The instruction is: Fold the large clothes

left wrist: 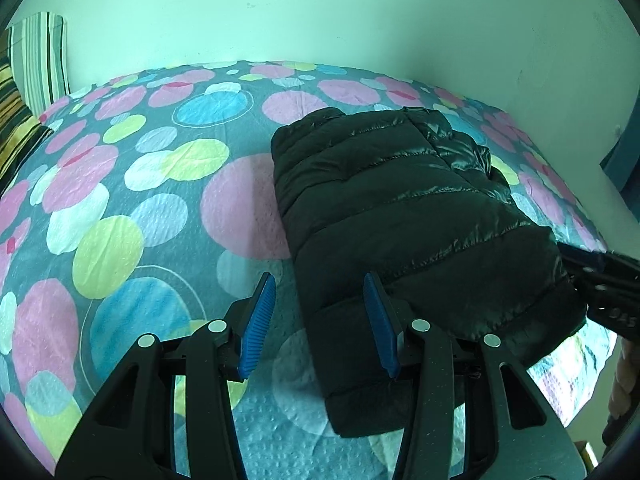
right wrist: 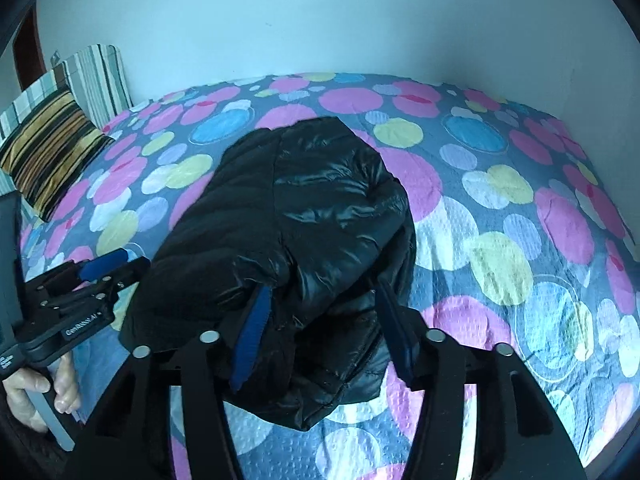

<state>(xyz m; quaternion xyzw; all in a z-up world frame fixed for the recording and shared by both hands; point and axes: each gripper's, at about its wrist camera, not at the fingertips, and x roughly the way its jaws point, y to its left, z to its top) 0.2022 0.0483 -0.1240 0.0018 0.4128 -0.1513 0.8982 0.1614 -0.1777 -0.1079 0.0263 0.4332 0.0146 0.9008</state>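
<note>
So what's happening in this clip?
A person with a handheld tool in each hand is folding a black puffer jacket on a bed covered by a polka-dot sheet. The jacket already lies as a compact bundle. The left tool and right tool are both open at its near edge, gripping nothing. Striped pillows sit at the head of the bed.

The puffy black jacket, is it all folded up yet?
Nearly. The shiny black quilted puffer jacket already lies as a compact bundle on the bedsheet with coloured circles. The left gripper and the right gripper are both open at its near edge, gripping nothing. What seems left is perhaps a last tidy or moving it away.
</note>
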